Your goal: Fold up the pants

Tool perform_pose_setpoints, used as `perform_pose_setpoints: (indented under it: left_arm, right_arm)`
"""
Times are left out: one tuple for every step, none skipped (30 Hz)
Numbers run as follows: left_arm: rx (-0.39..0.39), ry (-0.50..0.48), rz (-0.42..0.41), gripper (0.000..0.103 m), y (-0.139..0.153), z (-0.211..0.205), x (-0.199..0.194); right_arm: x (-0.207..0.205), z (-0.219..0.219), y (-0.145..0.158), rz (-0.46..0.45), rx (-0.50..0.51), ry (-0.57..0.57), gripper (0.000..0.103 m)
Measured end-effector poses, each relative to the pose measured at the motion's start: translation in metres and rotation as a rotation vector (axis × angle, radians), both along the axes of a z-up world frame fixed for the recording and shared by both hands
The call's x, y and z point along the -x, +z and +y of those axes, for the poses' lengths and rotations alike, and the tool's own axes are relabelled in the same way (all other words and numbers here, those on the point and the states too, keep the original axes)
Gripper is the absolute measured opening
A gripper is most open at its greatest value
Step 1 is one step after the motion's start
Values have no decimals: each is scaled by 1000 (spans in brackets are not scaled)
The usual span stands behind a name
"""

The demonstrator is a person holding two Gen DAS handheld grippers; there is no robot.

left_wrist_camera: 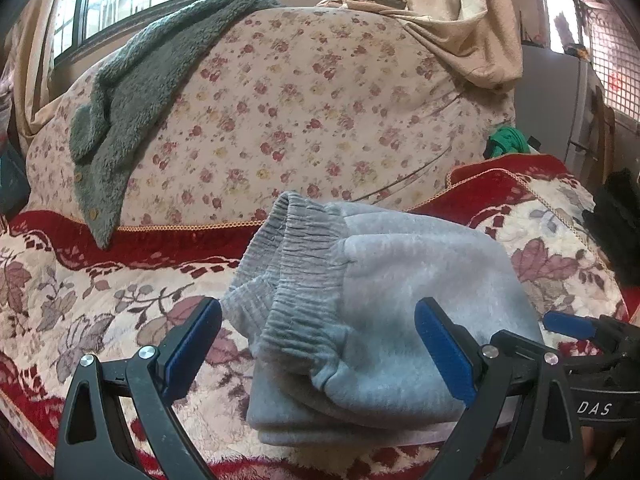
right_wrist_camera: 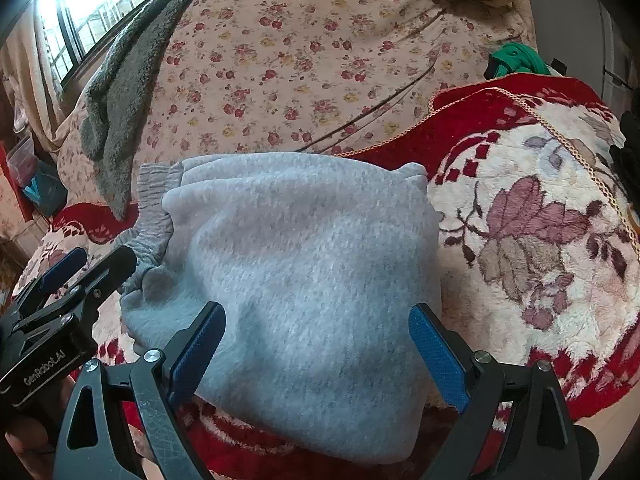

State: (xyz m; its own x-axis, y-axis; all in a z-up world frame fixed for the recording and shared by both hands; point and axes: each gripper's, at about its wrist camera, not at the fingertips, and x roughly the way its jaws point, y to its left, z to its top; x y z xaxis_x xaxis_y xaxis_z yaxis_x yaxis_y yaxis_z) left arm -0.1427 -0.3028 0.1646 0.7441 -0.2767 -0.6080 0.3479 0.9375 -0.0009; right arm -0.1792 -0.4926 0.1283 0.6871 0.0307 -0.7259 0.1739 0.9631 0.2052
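"DAS" on right gripper (left_wrist_camera: 576, 326) body; "GenRobot.AI" on left gripper (right_wrist_camera: 76, 266) body

Count, both wrist views:

- Pants (left_wrist_camera: 400, 300): 1, light grey fleece, folded into a stack; 2 ribbed cuffs (left_wrist_camera: 296, 248) visible at one end.
- Grippers: 2. Left gripper (left_wrist_camera: 318, 344) and right gripper (right_wrist_camera: 316, 344), each with 2 fingers carrying blue pads (left_wrist_camera: 192, 344), 4 pads total.
- Red floral blanket (left_wrist_camera: 80, 300): 1.
- Rose-print cover (left_wrist_camera: 300, 112): 1.
- Grey-green fleece garment (left_wrist_camera: 132, 92): 1; 2 buttons (left_wrist_camera: 93, 213) countable.
- Green cloth item (left_wrist_camera: 506, 140): 1.
- Beige curtains (left_wrist_camera: 452, 16): number cannot be told.
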Motion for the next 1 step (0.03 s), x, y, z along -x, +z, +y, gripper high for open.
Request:
perform_pose_setpoints:
  left_arm:
    - [0,-5,3,97,0,0,-1]
  right_arm:
    - [0,0,0,1,1,-2,96]
